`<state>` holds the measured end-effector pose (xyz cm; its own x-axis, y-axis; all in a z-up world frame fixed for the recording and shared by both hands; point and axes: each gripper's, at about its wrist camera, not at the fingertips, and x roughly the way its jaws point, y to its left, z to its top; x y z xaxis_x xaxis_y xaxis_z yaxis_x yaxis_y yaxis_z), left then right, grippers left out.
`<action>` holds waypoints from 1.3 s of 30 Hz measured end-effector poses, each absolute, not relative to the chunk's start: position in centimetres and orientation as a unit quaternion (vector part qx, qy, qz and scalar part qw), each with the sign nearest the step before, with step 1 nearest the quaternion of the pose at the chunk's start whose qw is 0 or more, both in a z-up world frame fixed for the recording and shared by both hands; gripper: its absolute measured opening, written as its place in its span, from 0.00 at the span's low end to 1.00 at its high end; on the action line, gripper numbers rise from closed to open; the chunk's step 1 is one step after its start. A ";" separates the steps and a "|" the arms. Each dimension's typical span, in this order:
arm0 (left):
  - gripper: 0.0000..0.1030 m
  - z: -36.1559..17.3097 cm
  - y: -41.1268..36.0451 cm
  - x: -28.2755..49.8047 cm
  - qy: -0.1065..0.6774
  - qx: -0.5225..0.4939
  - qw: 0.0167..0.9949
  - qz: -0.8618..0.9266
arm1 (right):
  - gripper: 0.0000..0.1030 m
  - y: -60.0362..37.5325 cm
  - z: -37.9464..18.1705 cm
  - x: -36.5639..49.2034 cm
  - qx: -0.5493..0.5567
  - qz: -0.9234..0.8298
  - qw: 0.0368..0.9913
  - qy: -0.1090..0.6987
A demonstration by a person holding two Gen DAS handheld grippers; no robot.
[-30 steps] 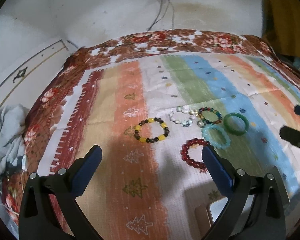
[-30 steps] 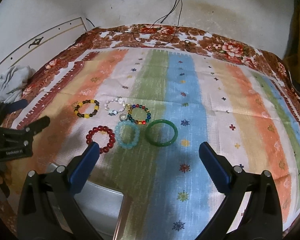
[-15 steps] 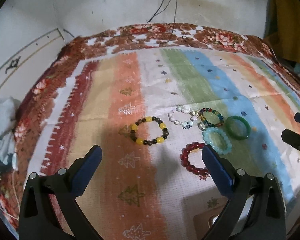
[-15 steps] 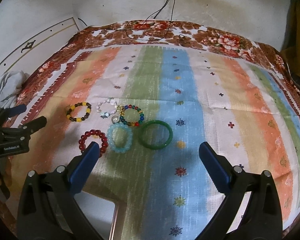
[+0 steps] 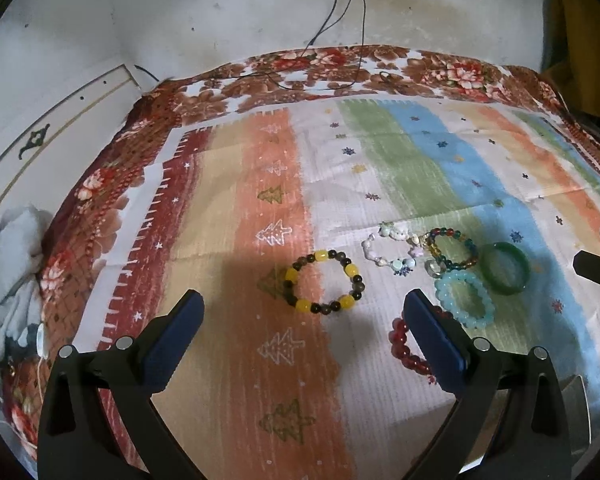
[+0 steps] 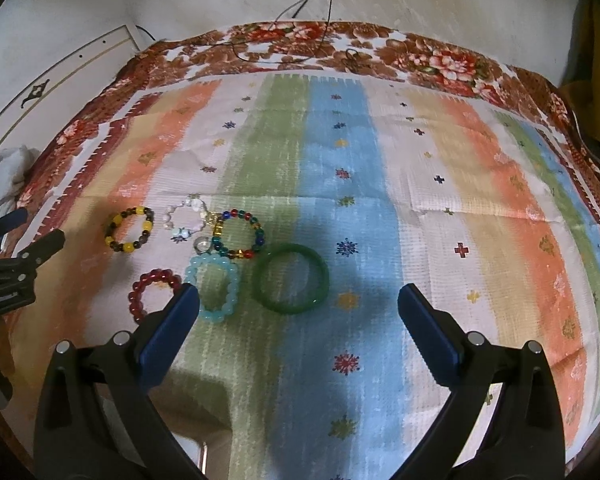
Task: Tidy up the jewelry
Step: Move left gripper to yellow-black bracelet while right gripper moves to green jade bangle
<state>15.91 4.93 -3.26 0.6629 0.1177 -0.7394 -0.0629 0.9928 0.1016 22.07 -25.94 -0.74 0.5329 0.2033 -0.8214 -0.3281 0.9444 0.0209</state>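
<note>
Several bracelets lie together on a striped cloth. The yellow and dark bead bracelet (image 5: 323, 282) (image 6: 129, 229) is leftmost, then a white pearl one (image 5: 392, 249) (image 6: 185, 219), a multicolour glass one (image 5: 452, 249) (image 6: 239, 241), a light blue one (image 5: 465, 300) (image 6: 214, 287), a dark red one (image 5: 404, 346) (image 6: 148, 294) and a green bangle (image 5: 505, 267) (image 6: 290, 278). My left gripper (image 5: 304, 312) is open and empty, hovering just before the yellow bracelet. My right gripper (image 6: 298, 306) is open and empty, hovering just before the green bangle.
The striped cloth (image 6: 420, 208) lies over a floral bedspread (image 5: 340, 72) against a white wall. A cable (image 5: 340, 40) trails onto the far edge. Grey cloth (image 5: 8, 264) is bunched at the left. A pale box edge (image 6: 204, 452) shows at the near side.
Both grippers have moved forward and closer to the bracelets, which now appear larger and nearer the fingertips. Both remain open. The bracelets have not moved.
</note>
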 end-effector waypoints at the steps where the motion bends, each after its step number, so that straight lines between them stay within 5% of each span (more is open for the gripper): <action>1: 0.95 -3.3 5.0 16.3 0.407 0.036 0.911 0.050 | 0.95 -26.0 -0.8 22.3 -0.067 0.151 0.872 0.461; 39: 0.95 -10.9 9.9 24.6 0.539 -0.041 0.839 0.060 | 0.95 -27.1 -8.4 30.0 -0.076 0.093 0.805 0.580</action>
<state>24.63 9.89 -10.95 0.4121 0.0564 -0.9094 -0.1451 0.9894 -0.0044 30.03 -27.11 -8.37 0.3088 0.0616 -0.9491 -0.2383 0.9711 -0.0145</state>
